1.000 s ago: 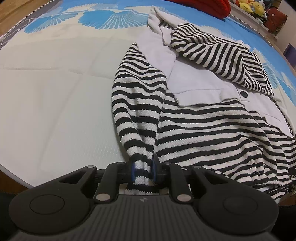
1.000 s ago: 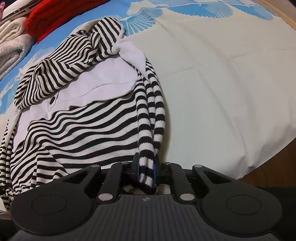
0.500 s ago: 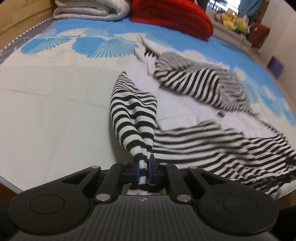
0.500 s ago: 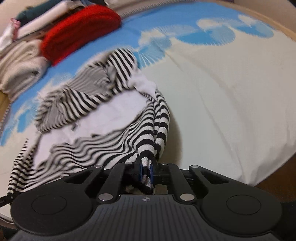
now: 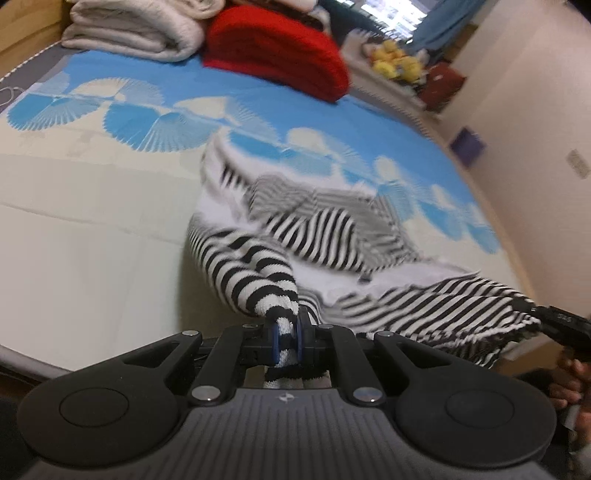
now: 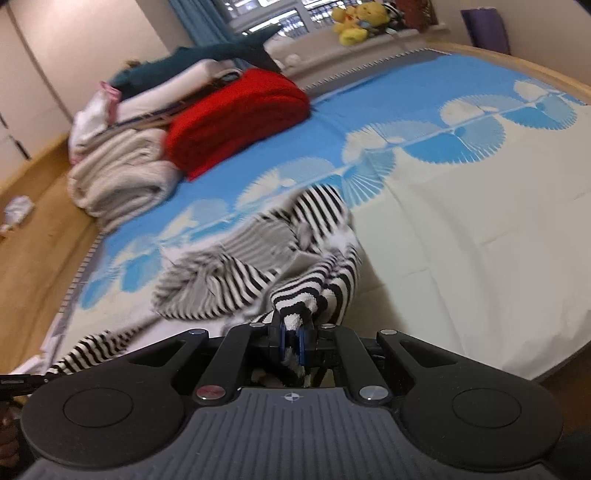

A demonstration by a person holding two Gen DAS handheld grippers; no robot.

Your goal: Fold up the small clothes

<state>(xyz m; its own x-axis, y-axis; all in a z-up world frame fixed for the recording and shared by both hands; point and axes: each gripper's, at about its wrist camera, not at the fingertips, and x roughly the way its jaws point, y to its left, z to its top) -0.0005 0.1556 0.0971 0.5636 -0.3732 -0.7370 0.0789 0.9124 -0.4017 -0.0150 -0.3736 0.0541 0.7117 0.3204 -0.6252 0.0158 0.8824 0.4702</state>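
Observation:
A black-and-white striped top (image 5: 332, 236) with white panels lies on the bed, its near edge lifted off the sheet. My left gripper (image 5: 286, 338) is shut on a bunched striped corner at the near left of the garment. My right gripper (image 6: 291, 339) is shut on the other near corner of the striped top (image 6: 303, 288). Between the two grips the hem hangs stretched. At the far right of the left wrist view the right gripper (image 5: 561, 325) and a hand show. The far part of the garment is blurred by motion.
The bed sheet (image 5: 92, 221) is cream near me and blue with fan patterns farther off. A folded red knit (image 5: 280, 51) and a rolled cream blanket (image 5: 136, 29) sit at the far end. Yellow plush toys (image 6: 351, 18) line the sill. Wooden floor (image 6: 33, 236) lies left.
Both grippers have risen and tilted up, lifting the near edge of the striped top off the bed. More of the room and far bed end has come into view.

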